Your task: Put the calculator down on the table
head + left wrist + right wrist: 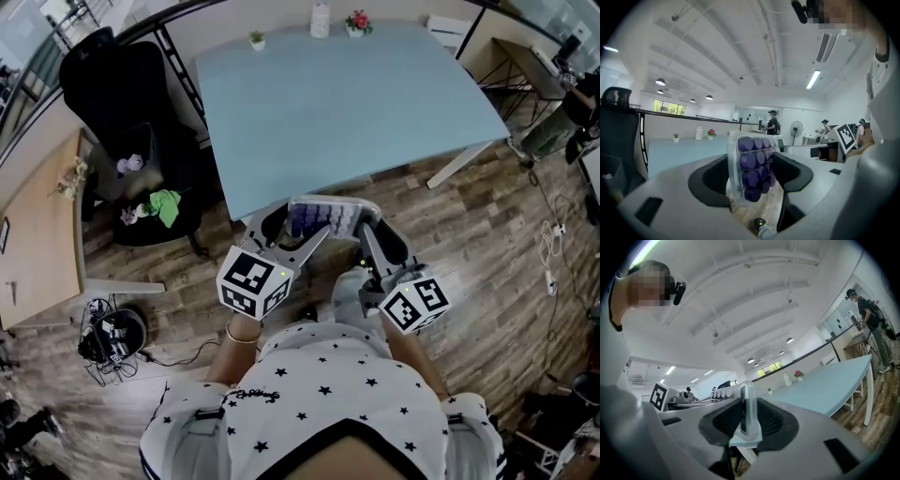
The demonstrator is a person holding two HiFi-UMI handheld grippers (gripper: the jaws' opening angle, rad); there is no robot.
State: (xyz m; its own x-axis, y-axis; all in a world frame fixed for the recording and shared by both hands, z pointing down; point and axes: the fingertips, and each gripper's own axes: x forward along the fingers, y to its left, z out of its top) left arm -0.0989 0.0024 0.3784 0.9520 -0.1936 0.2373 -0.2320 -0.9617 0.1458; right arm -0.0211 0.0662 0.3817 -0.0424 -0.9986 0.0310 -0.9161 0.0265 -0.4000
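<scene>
Head view: The calculator [323,217] is held in the air between the two tools, purple keys facing up towards the camera. It sits over the wooden floor [487,244], just short of the near edge of the pale blue tabletop [375,122], and does not rest on it. The left tool [295,228] takes its left end and the right tool [370,230] its right end. At the far edge of the tabletop stand a small plant [256,39], a white bottle [321,19] and a pot of flowers [357,23]. A black chair [103,84] stands to the left of the tabletop.

Left gripper view: The left tool [750,168] stands wide, with the calculator [752,166] between its jaws. The key face is turned to the camera and both pads lie against the casing: a grip across the broad side. The tabletop [670,152] lies beyond and to the left, with the bottle [699,133] and flowers [711,133] at its back. The right tool's marker cube [846,136] shows at right.

Right gripper view: The right tool [747,416] is closed on the calculator [745,408], seen here edge-on and upright. Both ribbed pads press its thin sides. The tabletop [829,385] stretches off to the right, clear of the calculator. The left tool's marker cube [659,396] shows at left.
</scene>
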